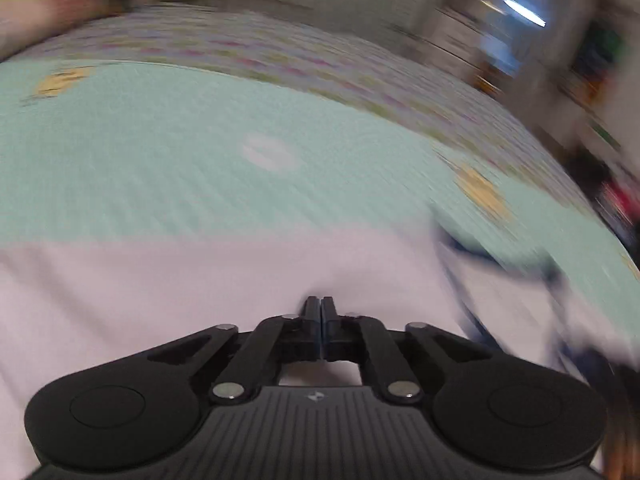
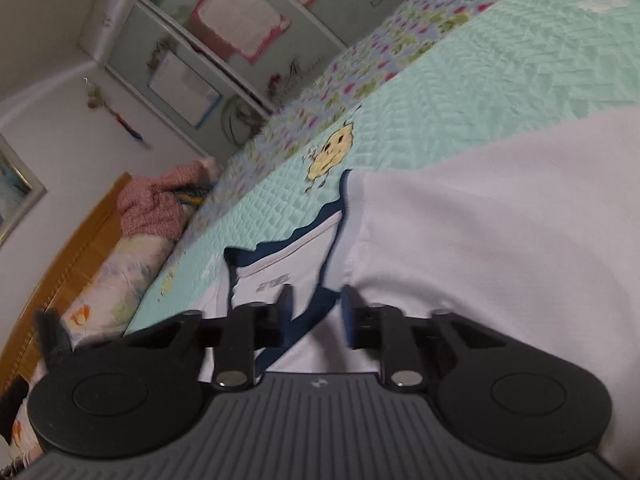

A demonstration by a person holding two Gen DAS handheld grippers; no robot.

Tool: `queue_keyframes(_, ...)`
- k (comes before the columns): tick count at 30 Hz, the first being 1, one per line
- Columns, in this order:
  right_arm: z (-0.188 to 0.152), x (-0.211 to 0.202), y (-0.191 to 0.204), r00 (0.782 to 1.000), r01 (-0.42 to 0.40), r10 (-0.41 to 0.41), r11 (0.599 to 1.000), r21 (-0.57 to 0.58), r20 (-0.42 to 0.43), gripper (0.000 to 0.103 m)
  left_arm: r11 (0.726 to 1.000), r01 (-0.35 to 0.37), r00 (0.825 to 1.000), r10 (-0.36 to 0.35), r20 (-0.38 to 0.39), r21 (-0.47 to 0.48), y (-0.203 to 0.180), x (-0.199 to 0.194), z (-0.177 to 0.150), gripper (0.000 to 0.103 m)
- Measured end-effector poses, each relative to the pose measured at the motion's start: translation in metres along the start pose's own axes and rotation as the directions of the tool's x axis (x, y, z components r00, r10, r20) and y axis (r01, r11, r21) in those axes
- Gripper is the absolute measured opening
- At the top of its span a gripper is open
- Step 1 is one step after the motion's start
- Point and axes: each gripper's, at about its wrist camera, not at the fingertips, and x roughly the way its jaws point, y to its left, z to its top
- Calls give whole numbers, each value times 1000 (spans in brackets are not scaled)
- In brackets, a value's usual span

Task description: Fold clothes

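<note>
A white shirt (image 2: 500, 240) with navy trim lies on a mint-green quilted bedspread (image 2: 500, 60). Its navy collar (image 2: 280, 240) and neck label show in the right wrist view. My right gripper (image 2: 318, 304) is open, its jaws on either side of the navy collar edge, low over the shirt. In the blurred left wrist view the white shirt (image 1: 200, 288) fills the lower half. My left gripper (image 1: 321, 304) is shut with its tips pressed into the white fabric; whether cloth is pinched between them cannot be told.
The bedspread (image 1: 200, 152) has a floral border (image 2: 340, 80) and yellow cartoon prints (image 2: 332, 152). A pink garment (image 2: 160, 200) and a floral pillow (image 2: 120, 280) lie by the wooden headboard (image 2: 60, 272). Cabinet doors (image 2: 240, 40) stand beyond the bed.
</note>
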Motion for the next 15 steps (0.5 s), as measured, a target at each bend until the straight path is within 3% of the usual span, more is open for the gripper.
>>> queue_keyframes(1, 0, 2, -3, 1000, -6, 6, 1000, 20, 12, 10, 996, -85, 996, 85, 14, -33, 8, 0, 12, 3)
queue_keyframes(2, -1, 2, -3, 1000, -6, 6, 1000, 16, 15, 8, 994, -72, 997, 74, 14, -80, 17, -3, 20, 4)
queue_keyframes(3, -1, 1, -3, 1000, -4, 4, 1000, 12, 16, 8, 991, -47, 999, 50, 14, -128, 27, -7, 28, 7)
queue_keyframes(4, -1, 2, -1, 1000, 4, -4, 1000, 6, 12, 8, 984, 25, 999, -21, 26, -177, 39, -17, 35, 8)
queue_keyframes(6, -1, 3, -1, 1000, 2, -2, 1000, 9, 10, 7, 971, 140, 990, -136, 38, -192, 57, -40, 35, 13)
queue_keyframes(8, -1, 4, -1, 1000, 2, -2, 1000, 8, 10, 8, 969, 217, 974, -223, -38, -121, 63, -50, 31, 13)
queue_keyframes(12, -3, 4, 2, 1000, 1, -1, 1000, 7, 10, 9, 935, 349, 917, -329, -225, 54, 67, -61, 3, 17)
queue_keyframes(14, -6, 5, 6, 1000, 3, -3, 1000, 8, 10, 8, 956, 201, 966, -158, -205, 211, 69, -45, -12, 4)
queue_keyframes(15, -6, 5, 5, 1000, 4, -4, 1000, 9, 10, 8, 973, 179, 975, -156, -158, 147, 84, -38, -5, 4)
